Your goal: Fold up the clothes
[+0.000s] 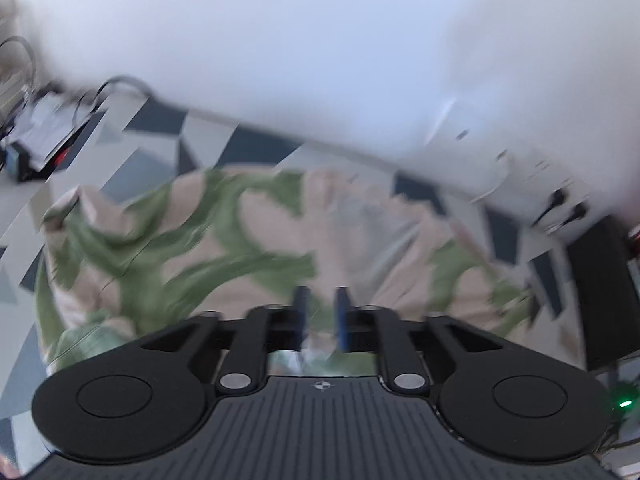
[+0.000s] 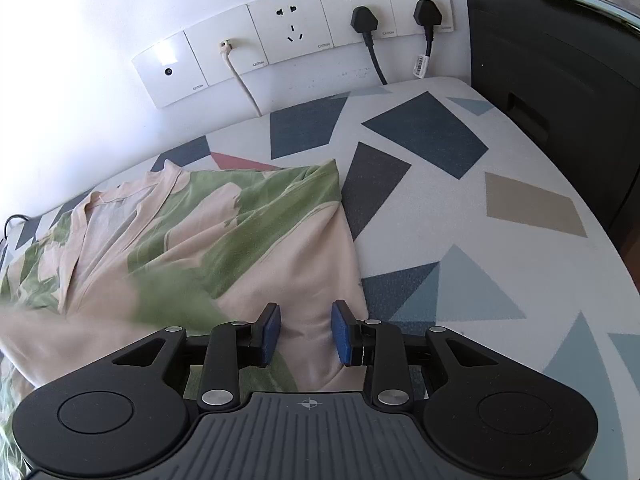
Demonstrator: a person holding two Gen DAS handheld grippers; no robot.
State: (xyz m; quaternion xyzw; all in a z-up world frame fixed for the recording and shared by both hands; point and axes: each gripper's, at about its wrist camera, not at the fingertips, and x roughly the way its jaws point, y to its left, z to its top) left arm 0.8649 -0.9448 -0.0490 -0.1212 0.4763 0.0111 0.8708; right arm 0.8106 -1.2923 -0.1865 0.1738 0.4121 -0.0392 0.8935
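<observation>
Geometric-patterned tablecloth point(image 2: 460, 220) bears a beige-and-green leaf-print garment point(image 2: 208, 240) at lower left; right gripper point(image 2: 306, 330) and left gripper point(image 1: 322, 316) released above it.

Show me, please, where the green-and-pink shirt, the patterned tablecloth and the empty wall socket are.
green-and-pink shirt point(image 2: 224, 236): right wrist view, on its flat front panel.
patterned tablecloth point(image 2: 472, 216): right wrist view, on a bare pale patch to the right of the shirt.
empty wall socket point(image 2: 290, 24): right wrist view, on the middle of its white plate.

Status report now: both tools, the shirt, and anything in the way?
Left tool over shirt, view blurred. Right tool open, shirt edge between its pads, not pinched. Shirt partly folded on patterned tablecloth. Nothing in the way.
</observation>
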